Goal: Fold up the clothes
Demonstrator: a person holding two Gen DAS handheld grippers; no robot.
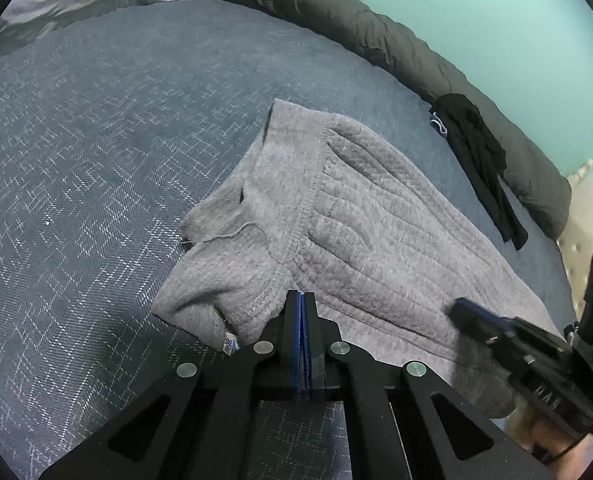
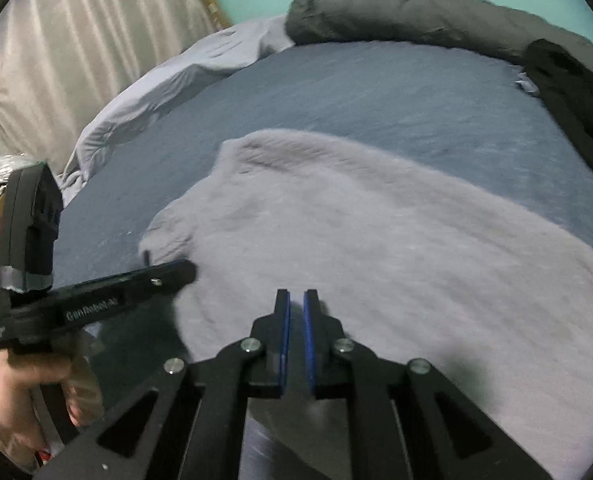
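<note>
A grey ribbed knit sweater (image 1: 356, 208) lies partly folded on the blue bedcover (image 1: 96, 140), with its collar and a small label toward the left. My left gripper (image 1: 302, 296) is shut, pads touching, its tips over the sweater's near edge. No fabric shows between the pads. The right wrist view, which is blurred, has the same sweater (image 2: 376, 240) spread wide below my right gripper (image 2: 296, 294), whose pads stand a narrow gap apart with nothing held. The left gripper (image 2: 188, 270) reaches the sweater's left edge there. The right gripper (image 1: 458, 308) rests over the sweater's right part.
A rolled dark grey duvet (image 1: 376, 28) runs along the bed's far side against a turquoise wall. A black garment (image 1: 476, 152) lies beside it. A pale sheet (image 2: 156, 92) is bunched at the far left corner, in front of a curtain (image 2: 76, 40). A hand (image 2: 16, 392) holds the left gripper.
</note>
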